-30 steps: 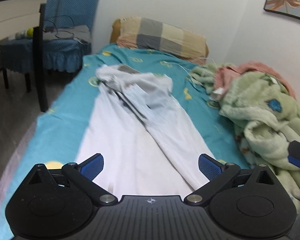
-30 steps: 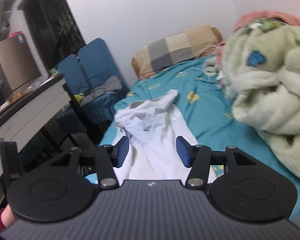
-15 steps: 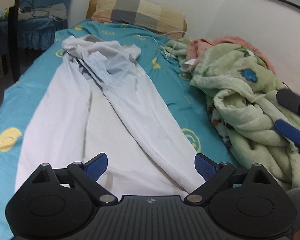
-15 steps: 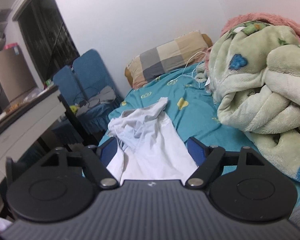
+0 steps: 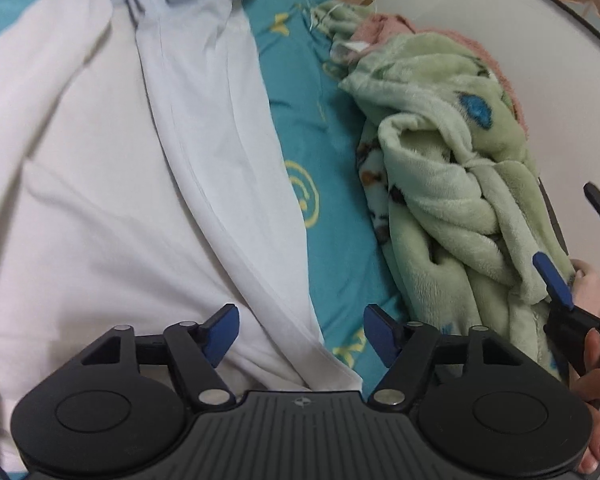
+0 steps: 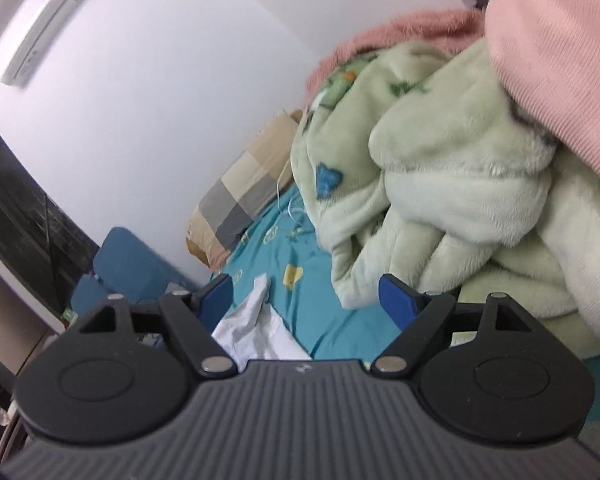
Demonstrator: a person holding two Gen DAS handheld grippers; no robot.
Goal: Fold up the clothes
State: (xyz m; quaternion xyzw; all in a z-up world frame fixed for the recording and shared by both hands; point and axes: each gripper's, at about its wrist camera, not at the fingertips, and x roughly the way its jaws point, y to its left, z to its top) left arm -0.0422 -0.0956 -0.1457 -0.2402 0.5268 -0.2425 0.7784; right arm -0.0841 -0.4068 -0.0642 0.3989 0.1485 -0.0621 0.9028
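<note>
White trousers (image 5: 112,184) lie lengthwise on a teal bedsheet (image 5: 300,112), one leg folded diagonally over the other. My left gripper (image 5: 300,330) hovers open just above the near end of the upper leg, whose hem corner sits between its blue pads. In the left wrist view the right gripper's blue finger (image 5: 552,280) shows at the far right, held by a hand (image 5: 596,400). My right gripper (image 6: 306,298) is open and empty, tilted upward; a strip of the trousers (image 6: 256,328) shows low between its fingers.
A bulky green fleece blanket (image 5: 452,168) with a pink one (image 5: 396,26) behind it is heaped on the bed's right side, close to both grippers. A checked pillow (image 6: 244,204) lies at the headboard end. Blue chairs (image 6: 120,272) stand beside the bed. A pink sleeve (image 6: 560,52) fills the right view's corner.
My left gripper has dropped low and shifted right, closing in on the trouser leg's near end. The right gripper has tipped upward and moved right toward the blanket. Both stay open.
</note>
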